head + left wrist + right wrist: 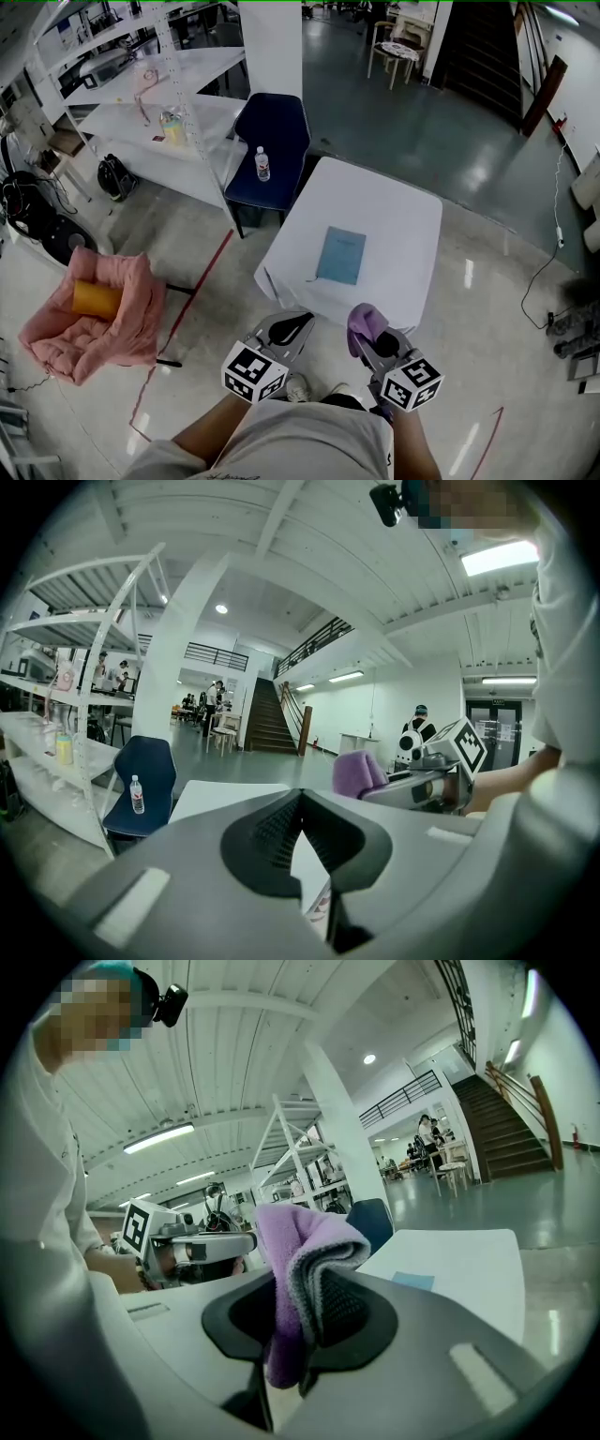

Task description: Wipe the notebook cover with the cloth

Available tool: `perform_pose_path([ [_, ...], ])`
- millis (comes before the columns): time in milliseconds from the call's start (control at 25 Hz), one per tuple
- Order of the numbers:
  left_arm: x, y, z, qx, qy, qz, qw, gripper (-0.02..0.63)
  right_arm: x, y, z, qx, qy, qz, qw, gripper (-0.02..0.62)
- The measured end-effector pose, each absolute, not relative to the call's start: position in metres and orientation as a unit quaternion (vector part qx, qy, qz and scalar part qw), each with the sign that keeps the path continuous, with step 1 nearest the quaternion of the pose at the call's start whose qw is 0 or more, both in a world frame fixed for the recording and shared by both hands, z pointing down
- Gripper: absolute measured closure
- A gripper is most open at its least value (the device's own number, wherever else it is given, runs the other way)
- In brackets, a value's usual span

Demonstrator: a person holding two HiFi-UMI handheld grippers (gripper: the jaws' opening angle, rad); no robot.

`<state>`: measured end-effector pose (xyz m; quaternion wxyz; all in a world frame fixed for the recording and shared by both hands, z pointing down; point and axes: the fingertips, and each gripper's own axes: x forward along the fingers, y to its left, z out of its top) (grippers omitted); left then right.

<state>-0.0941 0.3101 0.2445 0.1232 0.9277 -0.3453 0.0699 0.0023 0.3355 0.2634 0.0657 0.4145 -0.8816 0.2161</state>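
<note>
A blue notebook (340, 255) lies flat near the middle of the white table (394, 211); the right gripper view shows the notebook (413, 1281) as a small blue patch. My right gripper (364, 333) is shut on a folded purple cloth (366, 323), held short of the table's near edge. That cloth (298, 1269) sticks up between the jaws in the right gripper view, and the left gripper view shows the cloth (358, 772) at the right. My left gripper (289, 330) is shut and empty, level with the right one and just before the table's near edge.
A dark blue chair (270, 141) with a water bottle (262, 165) on its seat stands at the table's far left corner. White shelving (159, 103) runs behind it. A pink padded seat (89, 319) with a yellow roll sits on the floor at the left.
</note>
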Motion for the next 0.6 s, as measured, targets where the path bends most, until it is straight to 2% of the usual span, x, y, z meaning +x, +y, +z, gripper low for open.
perform_pose_path([
  [600,-0.088,0.302,0.252,0.931,-0.330,0.076,0.134,0.606,0.000,0.330,0.266,0.408,-0.882,0.224,0.070,0.491],
])
